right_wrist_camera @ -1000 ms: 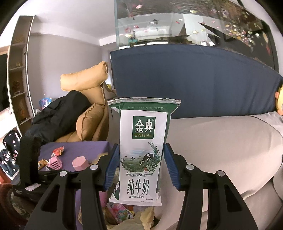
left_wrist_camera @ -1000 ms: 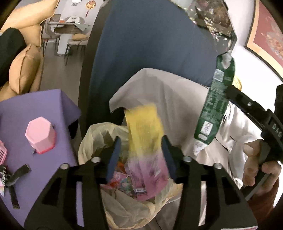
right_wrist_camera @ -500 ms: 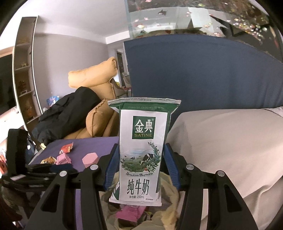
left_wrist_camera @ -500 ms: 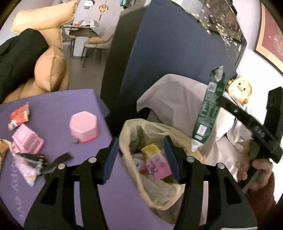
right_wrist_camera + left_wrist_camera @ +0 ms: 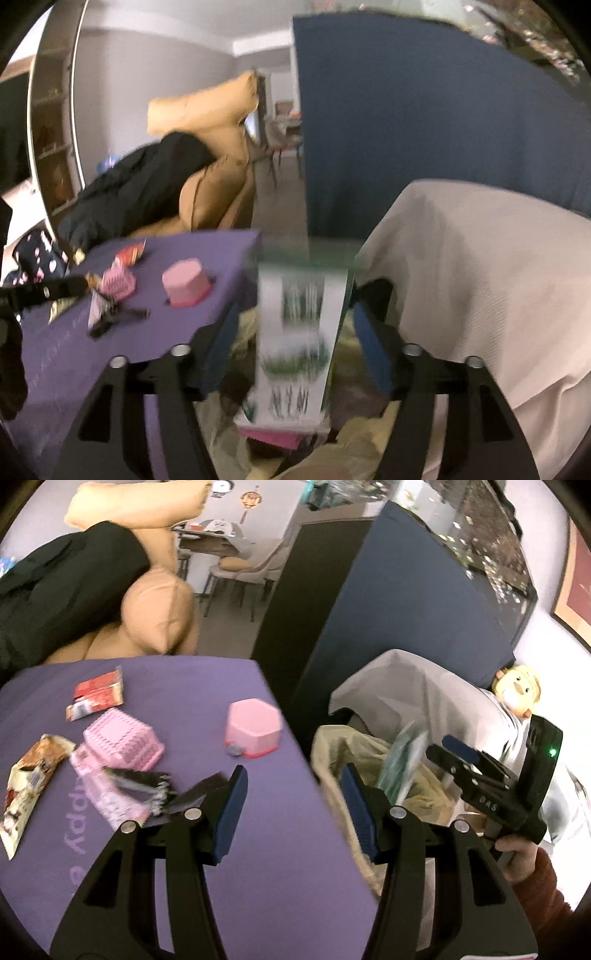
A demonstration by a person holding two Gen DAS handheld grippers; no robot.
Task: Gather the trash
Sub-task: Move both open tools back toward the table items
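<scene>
One item is mid-drop: the right gripper (image 5: 295, 354) jaws are opening and clear of the green-and-white milk carton (image 5: 295, 347), which is blurred between them and falling into the crinkled yellow plastic trash bag (image 5: 354, 746) hanging just off the edge of the purple-clothed counter (image 5: 184, 686). To do this well, I'd keep the right gripper over the bag mouth until the carton has dropped clear below the rim, since a carton tipping against the soft rim could fold it and spill out. The left gripper (image 5: 291, 808) is parted and empty over the counter edge, well placed to go for the red foil wrapper (image 5: 96, 696) or the brown-and-white snack packet (image 5: 27, 786), which are still on the counter.
</scene>
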